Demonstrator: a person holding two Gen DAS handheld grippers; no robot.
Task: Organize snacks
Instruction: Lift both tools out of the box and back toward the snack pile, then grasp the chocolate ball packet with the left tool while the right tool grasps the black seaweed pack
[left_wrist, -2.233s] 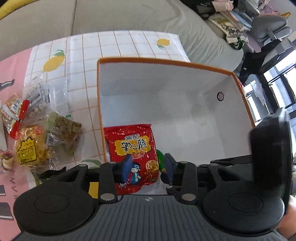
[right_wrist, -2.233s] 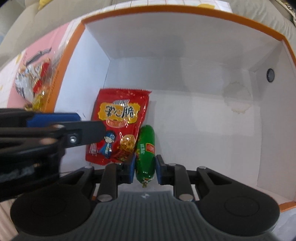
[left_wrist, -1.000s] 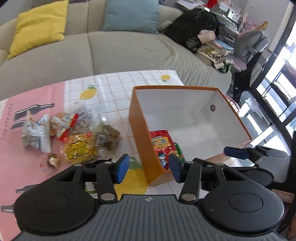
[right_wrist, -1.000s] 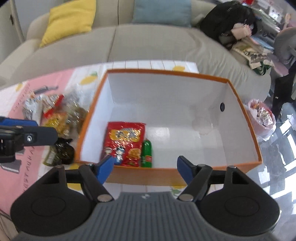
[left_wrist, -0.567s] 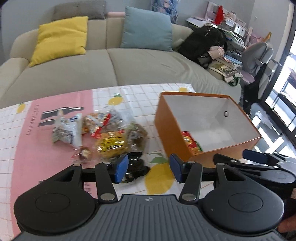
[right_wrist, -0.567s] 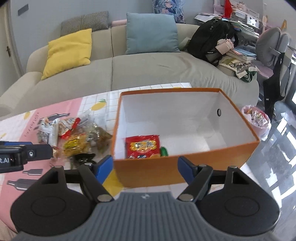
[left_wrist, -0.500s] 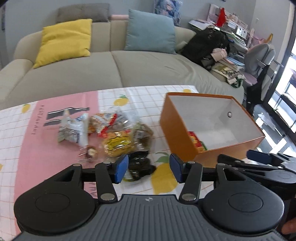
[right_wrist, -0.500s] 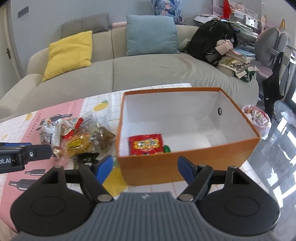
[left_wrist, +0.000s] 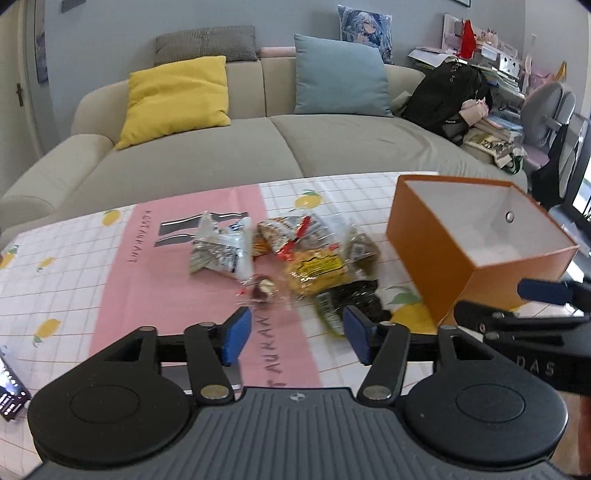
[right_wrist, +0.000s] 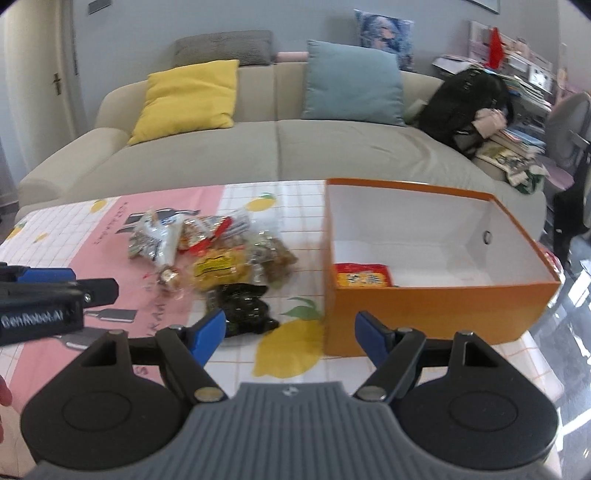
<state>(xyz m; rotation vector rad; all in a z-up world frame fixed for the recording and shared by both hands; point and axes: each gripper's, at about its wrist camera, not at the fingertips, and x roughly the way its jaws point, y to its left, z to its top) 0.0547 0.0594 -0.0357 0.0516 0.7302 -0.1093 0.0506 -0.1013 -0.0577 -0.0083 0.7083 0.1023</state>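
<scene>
Hovering above snack pile (left_wrist: 295, 254), left tool (left_wrist: 295, 334) spread, right tool (right_wrist: 290, 332) spread, both empty

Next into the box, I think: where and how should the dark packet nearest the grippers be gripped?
Grip the dark packet across its narrow middle, descending from above with the right gripper, jaws already wide. It lies flat at the pile's near edge, clear of the yellow packet behind it.

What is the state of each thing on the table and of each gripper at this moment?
left gripper: open, empty
right gripper: open, empty
orange box: open, no lid
red snack packet: lying flat inside the box
pile of snack packets: loose on the table, outside the box
dark snack packet: on the table, nearest the grippers
</scene>
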